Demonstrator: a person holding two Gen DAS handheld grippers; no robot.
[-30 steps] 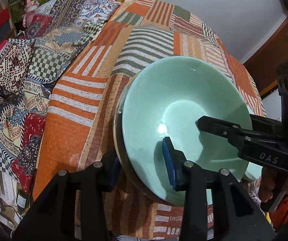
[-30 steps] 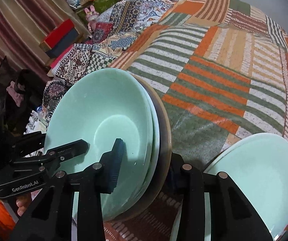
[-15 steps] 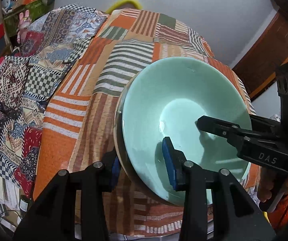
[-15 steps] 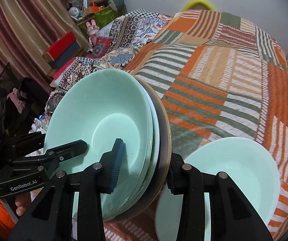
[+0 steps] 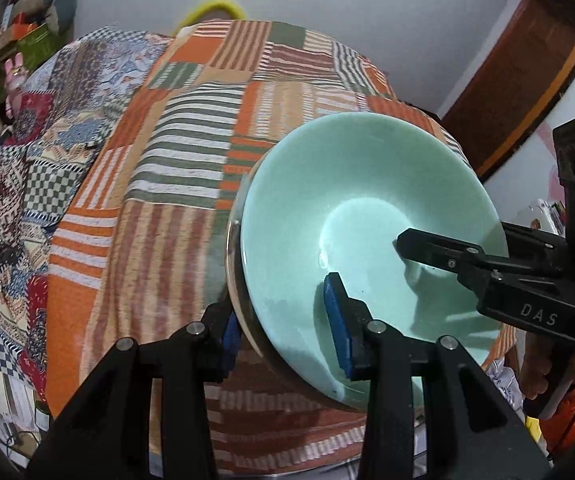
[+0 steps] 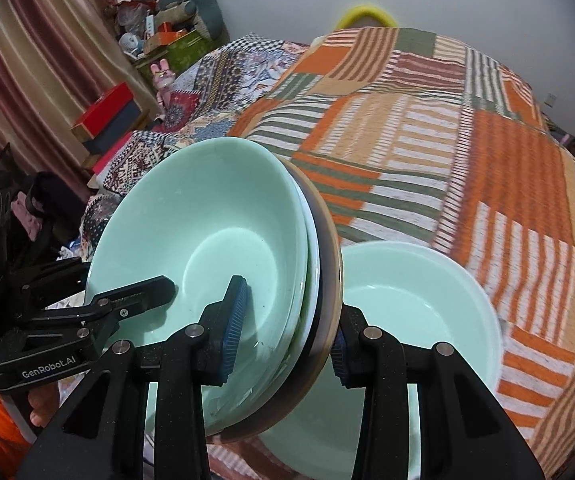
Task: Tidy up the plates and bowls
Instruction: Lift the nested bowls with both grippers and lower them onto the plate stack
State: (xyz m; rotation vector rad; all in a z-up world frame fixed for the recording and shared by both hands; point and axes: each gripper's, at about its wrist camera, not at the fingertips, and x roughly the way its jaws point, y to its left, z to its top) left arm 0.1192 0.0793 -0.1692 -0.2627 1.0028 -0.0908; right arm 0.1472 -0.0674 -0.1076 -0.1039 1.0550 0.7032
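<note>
Left gripper [image 5: 287, 330] clamped on near left rim of stack of pale green glazed ceramic bowls [image 5: 367, 216]: one blue pad [image 5: 337, 320] inside the top bowl, the other pad under the outer rim. Stack tilted, clear of the orange, green and cream striped patchwork bedspread [image 5: 175, 168], which lies beyond and left of the fingers. Stack made up of nested green bowls with a dark brownish outer rim [image 6: 329, 264] at the bottom; exact count of pieces cannot tell.

Right gripper [image 6: 285, 328] clamped on the opposite rim of the same stack: left pad [image 6: 235, 320] inside the top bowl, right pad against the dark outer rim. Both pairs of fingers gripping, neither spread free.

Second pale green round ceramic bowl [image 6: 415, 304] just right of the right gripper's fingers, upright on the bedspread, partly hidden behind the held stack. Touching or apart from stack: cannot tell.
</note>
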